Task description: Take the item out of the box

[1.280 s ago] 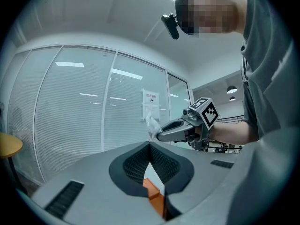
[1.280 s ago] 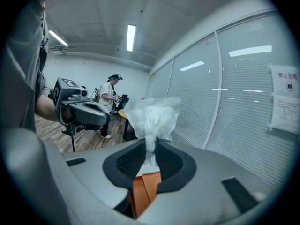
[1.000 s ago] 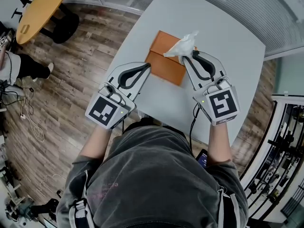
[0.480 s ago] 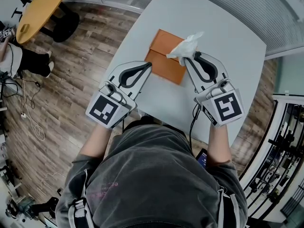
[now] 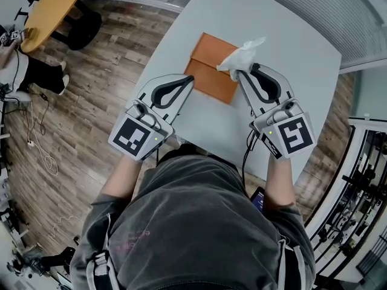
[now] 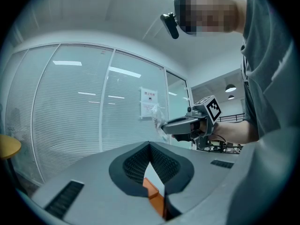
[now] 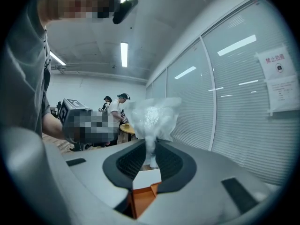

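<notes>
A flat orange box (image 5: 208,71) lies on the grey table (image 5: 290,47). My right gripper (image 5: 243,72) is shut on a crumpled clear plastic bag (image 5: 243,54) and holds it above the box's right edge. In the right gripper view the bag (image 7: 152,118) sticks up from between the jaws, with the box (image 7: 143,196) below them. My left gripper (image 5: 190,80) is shut, its tips at the box's left edge, nothing seen between them. In the left gripper view the box (image 6: 152,191) shows under the closed tips, and the bag (image 6: 157,118) hangs ahead.
The table's near edge runs just in front of the person's body. Wooden floor (image 5: 91,77) lies to the left, with a round yellow table (image 5: 51,11) and a person's legs far left. A blinds-covered glass wall (image 5: 338,11) stands behind, and a rack (image 5: 363,180) is at the right.
My right gripper has drifted slightly right and up with the bag, away from the box. The left gripper has barely moved.
</notes>
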`<action>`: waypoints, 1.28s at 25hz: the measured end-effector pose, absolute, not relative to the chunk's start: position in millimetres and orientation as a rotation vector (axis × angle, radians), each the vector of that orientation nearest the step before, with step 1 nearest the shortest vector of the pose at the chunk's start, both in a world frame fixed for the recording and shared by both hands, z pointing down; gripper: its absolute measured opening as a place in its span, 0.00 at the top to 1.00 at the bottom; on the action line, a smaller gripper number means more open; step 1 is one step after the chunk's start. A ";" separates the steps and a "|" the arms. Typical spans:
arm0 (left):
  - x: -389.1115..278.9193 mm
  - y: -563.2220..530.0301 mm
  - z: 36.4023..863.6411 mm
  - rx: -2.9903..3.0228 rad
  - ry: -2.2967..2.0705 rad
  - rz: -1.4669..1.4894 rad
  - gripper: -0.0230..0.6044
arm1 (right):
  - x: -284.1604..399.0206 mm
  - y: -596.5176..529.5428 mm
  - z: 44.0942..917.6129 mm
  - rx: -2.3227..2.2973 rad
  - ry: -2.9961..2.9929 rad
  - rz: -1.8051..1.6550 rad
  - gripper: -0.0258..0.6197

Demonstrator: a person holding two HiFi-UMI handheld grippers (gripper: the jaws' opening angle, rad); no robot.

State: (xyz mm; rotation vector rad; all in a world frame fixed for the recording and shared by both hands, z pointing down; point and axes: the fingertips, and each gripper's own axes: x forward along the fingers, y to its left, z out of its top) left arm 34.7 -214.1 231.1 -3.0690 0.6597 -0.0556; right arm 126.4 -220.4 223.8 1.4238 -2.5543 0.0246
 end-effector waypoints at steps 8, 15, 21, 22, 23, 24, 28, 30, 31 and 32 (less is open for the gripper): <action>34.4 -208.5 235.7 -3.071 0.666 -0.059 0.95 | 125.6 -213.4 225.0 1.419 -2.582 0.040 0.86; 34.7 -208.4 234.9 -3.074 0.673 -0.056 0.94 | 126.1 -213.9 225.6 1.416 -2.588 0.051 0.86; 33.4 -208.8 232.7 -3.073 0.678 -0.054 0.95 | 125.7 -215.4 224.0 1.414 -2.585 0.048 0.86; 33.3 -211.1 232.6 -3.074 0.678 -0.054 0.95 | 125.5 -217.8 224.2 1.412 -2.585 0.049 0.86; 33.2 -213.3 232.5 -3.074 0.679 -0.054 0.95 | 125.3 -219.8 224.4 1.410 -2.583 0.051 0.86; 33.1 -214.3 232.4 -3.075 0.680 -0.054 0.94 | 125.2 -220.7 224.6 1.408 -2.582 0.052 0.86; 33.7 -208.1 233.0 -3.077 0.679 -0.054 0.95 | 125.6 -215.1 226.3 1.407 -2.574 0.051 0.86; 34.4 -206.7 233.4 -3.077 0.678 -0.052 0.95 | 125.9 -213.4 227.3 1.405 -2.572 0.052 0.86; 34.6 -206.6 233.7 -3.078 0.678 -0.052 0.94 | 126.1 -213.3 227.7 1.405 -2.573 0.054 0.86; 34.7 -206.8 234.1 -3.078 0.679 -0.052 0.95 | 126.3 -213.6 228.1 1.405 -2.574 0.055 0.86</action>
